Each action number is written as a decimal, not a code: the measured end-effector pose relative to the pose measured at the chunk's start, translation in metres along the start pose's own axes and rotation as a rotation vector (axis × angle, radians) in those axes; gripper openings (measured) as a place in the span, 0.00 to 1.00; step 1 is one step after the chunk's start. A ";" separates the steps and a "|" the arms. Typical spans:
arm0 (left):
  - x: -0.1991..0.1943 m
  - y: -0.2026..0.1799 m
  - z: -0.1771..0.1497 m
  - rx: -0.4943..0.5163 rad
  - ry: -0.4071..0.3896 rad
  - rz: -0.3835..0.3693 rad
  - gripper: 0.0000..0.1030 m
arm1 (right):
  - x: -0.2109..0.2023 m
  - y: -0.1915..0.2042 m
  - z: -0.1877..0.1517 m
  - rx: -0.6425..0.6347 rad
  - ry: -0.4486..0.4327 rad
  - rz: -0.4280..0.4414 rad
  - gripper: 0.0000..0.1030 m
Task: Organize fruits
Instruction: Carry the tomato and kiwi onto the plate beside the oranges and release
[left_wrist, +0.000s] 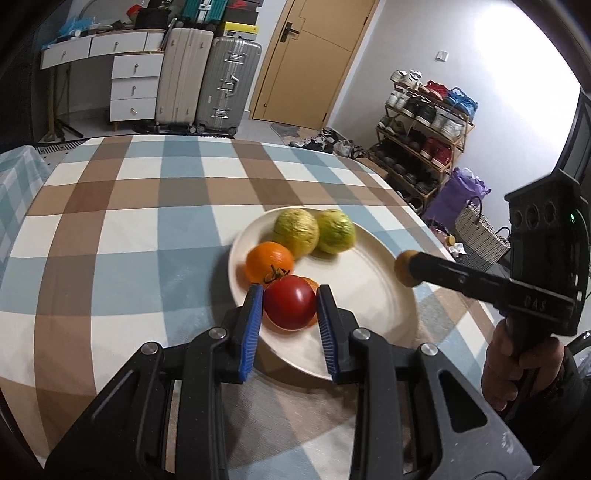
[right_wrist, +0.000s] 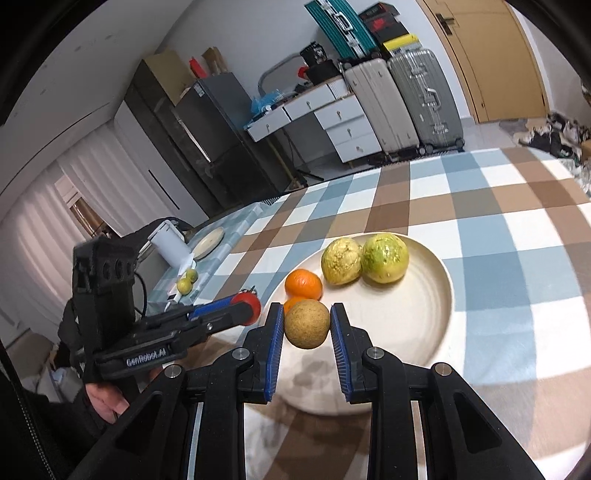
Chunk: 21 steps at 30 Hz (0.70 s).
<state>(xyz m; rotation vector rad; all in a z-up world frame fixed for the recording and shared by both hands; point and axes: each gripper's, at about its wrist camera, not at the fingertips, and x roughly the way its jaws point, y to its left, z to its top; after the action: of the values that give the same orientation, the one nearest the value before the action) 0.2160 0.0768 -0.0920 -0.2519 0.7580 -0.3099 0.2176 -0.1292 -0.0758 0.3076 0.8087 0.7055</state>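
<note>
A cream plate (left_wrist: 373, 291) (right_wrist: 424, 295) on the checked tablecloth holds two yellow-green fruits (left_wrist: 296, 232) (left_wrist: 335, 230) (right_wrist: 340, 260) (right_wrist: 385, 257) and an orange (left_wrist: 269, 260) (right_wrist: 303, 283); a second orange (right_wrist: 291, 303) lies partly hidden behind the held fruits. My left gripper (left_wrist: 290, 300) is shut on a red tomato (left_wrist: 290, 307) (right_wrist: 249, 302) above the plate's near left edge. My right gripper (right_wrist: 307, 323) is shut on a brown round fruit (right_wrist: 307, 324) (left_wrist: 405, 267) above the plate's near side.
The checked table (left_wrist: 129, 229) stretches to the left and far side. A side table at left in the right wrist view holds a white container (right_wrist: 170, 243), a small plate (right_wrist: 208, 238) and two small green fruits (right_wrist: 186, 280). Suitcases, drawers and a shoe rack (left_wrist: 424, 122) stand beyond.
</note>
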 end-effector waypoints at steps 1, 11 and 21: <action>0.002 0.003 0.000 -0.003 0.003 -0.004 0.26 | 0.006 -0.002 0.004 0.007 0.008 0.001 0.25; 0.020 0.016 -0.005 -0.027 0.024 -0.021 0.26 | 0.052 -0.007 0.018 0.037 0.066 -0.012 0.25; 0.025 0.017 -0.007 -0.021 0.025 -0.007 0.26 | 0.072 -0.008 0.022 0.039 0.089 -0.051 0.25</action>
<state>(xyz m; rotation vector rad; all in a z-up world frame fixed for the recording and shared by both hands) 0.2314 0.0822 -0.1183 -0.2710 0.7857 -0.3122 0.2720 -0.0855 -0.1052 0.2913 0.9124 0.6599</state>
